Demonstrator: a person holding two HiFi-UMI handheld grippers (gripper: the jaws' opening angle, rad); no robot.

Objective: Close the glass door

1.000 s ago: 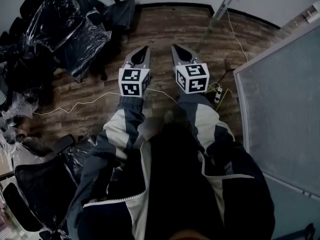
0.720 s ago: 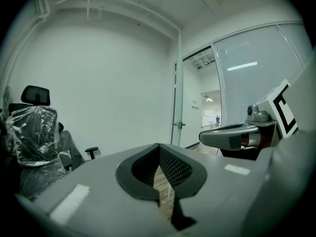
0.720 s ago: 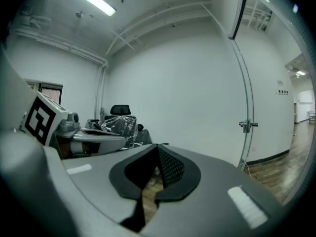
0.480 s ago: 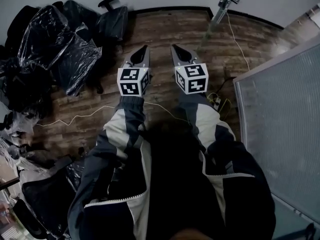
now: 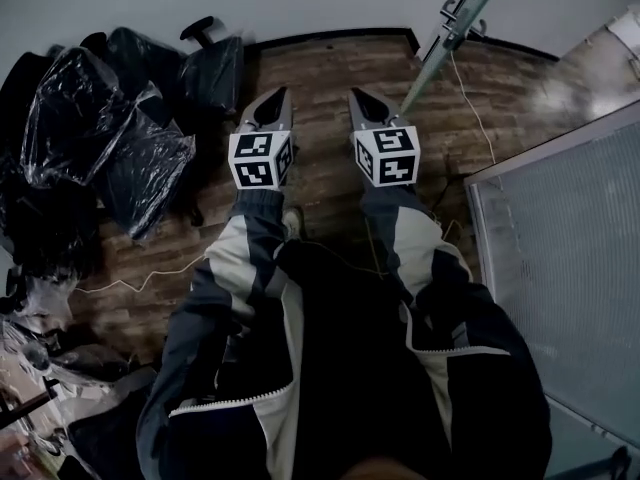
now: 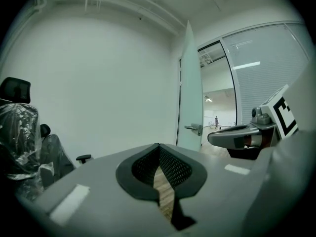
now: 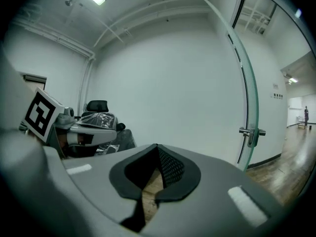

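Observation:
The glass door (image 5: 452, 34) stands open ahead and to the right, edge-on in the head view, with a metal handle (image 5: 449, 10). In the left gripper view the door (image 6: 190, 88) and handle (image 6: 194, 128) are straight ahead; the right gripper view has the door's edge (image 7: 248, 93) and handle (image 7: 252, 132) at right. My left gripper (image 5: 277, 96) and right gripper (image 5: 356, 98) are held side by side above the wooden floor, short of the door. Both are shut with nothing between their jaws. Neither touches the door.
Office chairs wrapped in black plastic (image 5: 100, 138) crowd the left side. A frosted glass partition (image 5: 570, 268) runs along the right. A white cable (image 5: 140, 283) lies on the wood floor (image 5: 320, 68). A white wall closes the far side.
Both grippers have travelled forward together toward the door. The door's edge and handle have come nearer, and the wrapped chairs have slid left and back in the head view. Jaws unchanged.

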